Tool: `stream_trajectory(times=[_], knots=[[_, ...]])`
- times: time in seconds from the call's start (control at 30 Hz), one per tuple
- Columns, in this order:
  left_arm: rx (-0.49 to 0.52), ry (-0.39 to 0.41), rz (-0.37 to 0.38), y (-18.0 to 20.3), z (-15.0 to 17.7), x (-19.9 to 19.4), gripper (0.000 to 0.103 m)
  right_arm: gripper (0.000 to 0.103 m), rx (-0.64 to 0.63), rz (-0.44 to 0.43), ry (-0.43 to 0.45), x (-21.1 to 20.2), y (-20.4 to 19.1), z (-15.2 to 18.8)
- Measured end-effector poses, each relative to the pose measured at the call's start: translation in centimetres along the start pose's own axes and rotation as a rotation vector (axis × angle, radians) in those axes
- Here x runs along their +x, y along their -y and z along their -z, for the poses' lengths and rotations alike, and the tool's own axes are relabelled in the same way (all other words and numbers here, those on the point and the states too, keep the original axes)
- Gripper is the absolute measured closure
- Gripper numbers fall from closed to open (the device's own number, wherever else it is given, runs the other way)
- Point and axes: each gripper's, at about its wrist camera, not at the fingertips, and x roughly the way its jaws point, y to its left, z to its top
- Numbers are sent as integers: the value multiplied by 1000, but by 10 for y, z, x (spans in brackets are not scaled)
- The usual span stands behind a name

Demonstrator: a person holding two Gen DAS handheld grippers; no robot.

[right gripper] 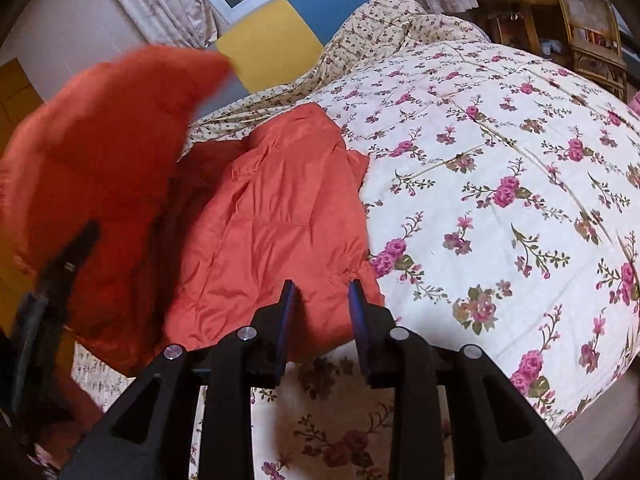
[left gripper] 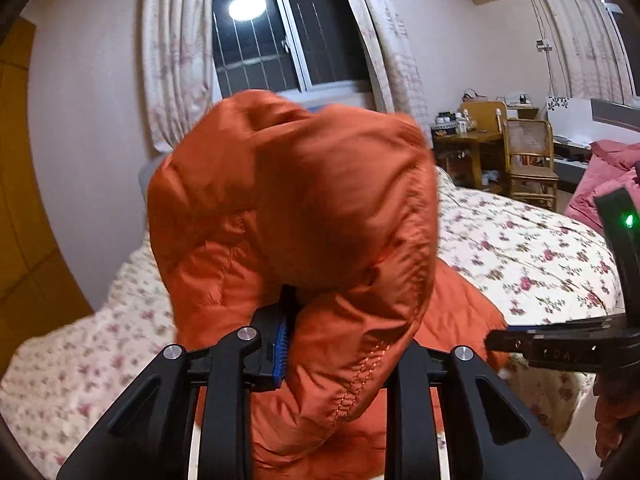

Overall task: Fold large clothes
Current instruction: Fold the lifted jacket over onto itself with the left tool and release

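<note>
An orange puffer jacket (left gripper: 288, 208) lies on a bed with a floral quilt (left gripper: 520, 240). My left gripper (left gripper: 294, 308) is shut on a fold of the jacket and holds it raised, so the cloth bulges over the fingers and hides the right one. In the right wrist view the rest of the jacket (right gripper: 272, 216) lies flat on the quilt (right gripper: 500, 184), and the lifted part (right gripper: 100, 152) hangs blurred at the left. My right gripper (right gripper: 322, 286) is open, its fingertips at the jacket's near hem with nothing held.
The bed fills the middle of the room. A window with curtains (left gripper: 280, 32) is behind it. A wooden table (left gripper: 464, 140) and a rattan chair (left gripper: 528, 156) stand at the far right. A yellow and blue headboard (right gripper: 288, 28) is at the bed's far end.
</note>
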Motion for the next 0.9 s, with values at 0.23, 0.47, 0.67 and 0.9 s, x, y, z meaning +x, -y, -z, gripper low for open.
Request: stream_trajectory(times=[0.23,0.47,0.67,0.9], knots=[[106,-52,30,32,23,19,73,59,25,-51,42,-21,-2,-12],[206,-45,43,55,44,26,59,40,70,-252,103,-50,-14,-31],[172,-31,77,47,44,22,59,51,-77,-234,-23,-28,-59,-41],[130,-22,176,28,50,-3,59,92,-116,-24,-41,0,-46,-31]])
